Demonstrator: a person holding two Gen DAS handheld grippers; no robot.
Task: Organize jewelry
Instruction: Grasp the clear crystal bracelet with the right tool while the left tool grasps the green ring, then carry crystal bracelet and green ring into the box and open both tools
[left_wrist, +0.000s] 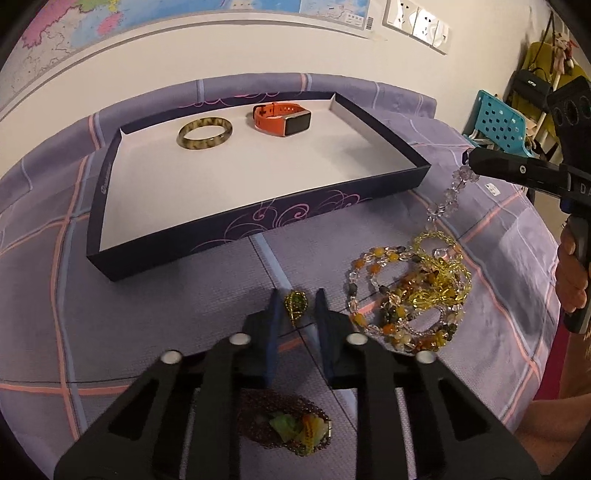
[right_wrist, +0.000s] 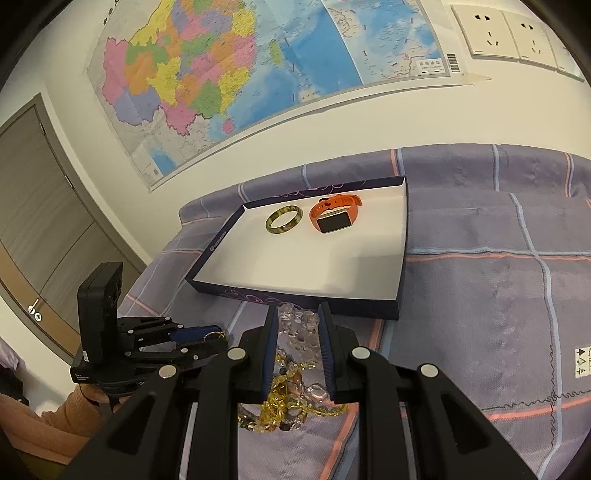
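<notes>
A: Where does the left gripper (left_wrist: 297, 306) stand?
B: Low centre of the left wrist view, jaws nearly closed around a green beaded pendant (left_wrist: 295, 304).
A: And the right gripper (right_wrist: 297, 321)?
B: It pinches a clear bead strand (right_wrist: 299, 325) above the tangled pile (left_wrist: 410, 291). The tray (left_wrist: 258, 218), upper centre, holds a bangle (left_wrist: 204, 132) and orange watch (left_wrist: 282, 119).

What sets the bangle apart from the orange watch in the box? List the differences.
The bangle is a plain closed ring, mottled olive and dark; the orange watch is a bright strap carrying a dark rectangular screen. The bangle lies flat on the floor of the box; the watch stands on its edge, strap looped, screen facing the camera. The bangle sits left of the watch. Both rest near the box's far wall, apart from each other.
</notes>
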